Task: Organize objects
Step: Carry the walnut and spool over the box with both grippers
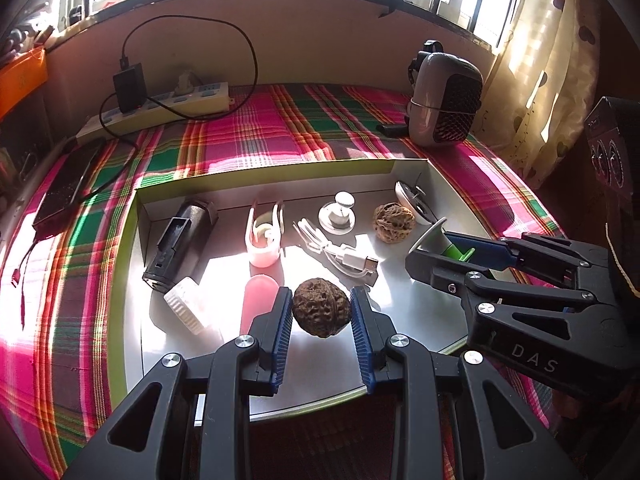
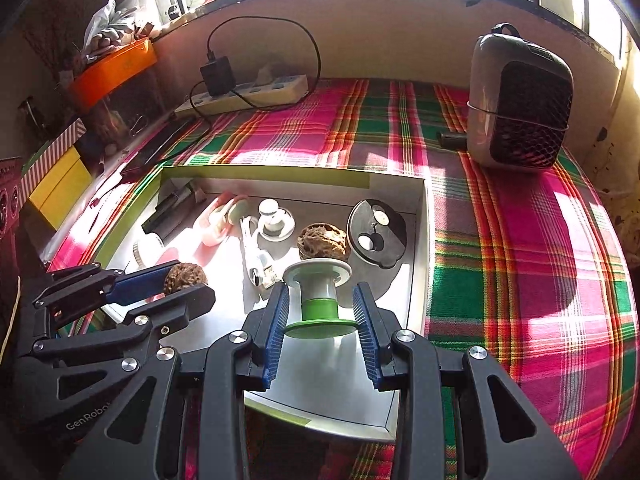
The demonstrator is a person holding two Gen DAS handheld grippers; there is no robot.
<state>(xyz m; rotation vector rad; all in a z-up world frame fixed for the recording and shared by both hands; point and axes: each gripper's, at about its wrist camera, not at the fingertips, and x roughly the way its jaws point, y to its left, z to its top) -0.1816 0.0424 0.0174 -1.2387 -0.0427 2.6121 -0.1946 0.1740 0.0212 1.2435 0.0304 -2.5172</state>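
Observation:
My left gripper [image 1: 321, 307] is shut on a dark brown walnut [image 1: 321, 306] and holds it over the near part of a shallow grey tray [image 1: 400, 312]. It also shows in the right wrist view [image 2: 188, 286], with the walnut [image 2: 185, 276] between its pads. My right gripper [image 2: 321, 312] is shut on a green and white spool [image 2: 319, 300] over the tray's near right part [image 2: 320, 392]. In the left wrist view the right gripper [image 1: 448, 248] holds the spool [image 1: 456, 246] at the tray's right side. A second, lighter walnut [image 1: 393, 223] [image 2: 323, 240] lies in the tray.
In the tray lie a black case [image 1: 180, 240], a pink clip [image 1: 264, 236], a pink cap [image 1: 258, 300], a white ribbed lid [image 1: 185, 310], a white cable [image 1: 340, 254], a white knob [image 1: 338, 212] and a round disc [image 2: 376, 232]. A grey fan heater [image 2: 520, 100], a power strip [image 1: 160, 108] and a phone [image 1: 66, 188] sit on the plaid cloth.

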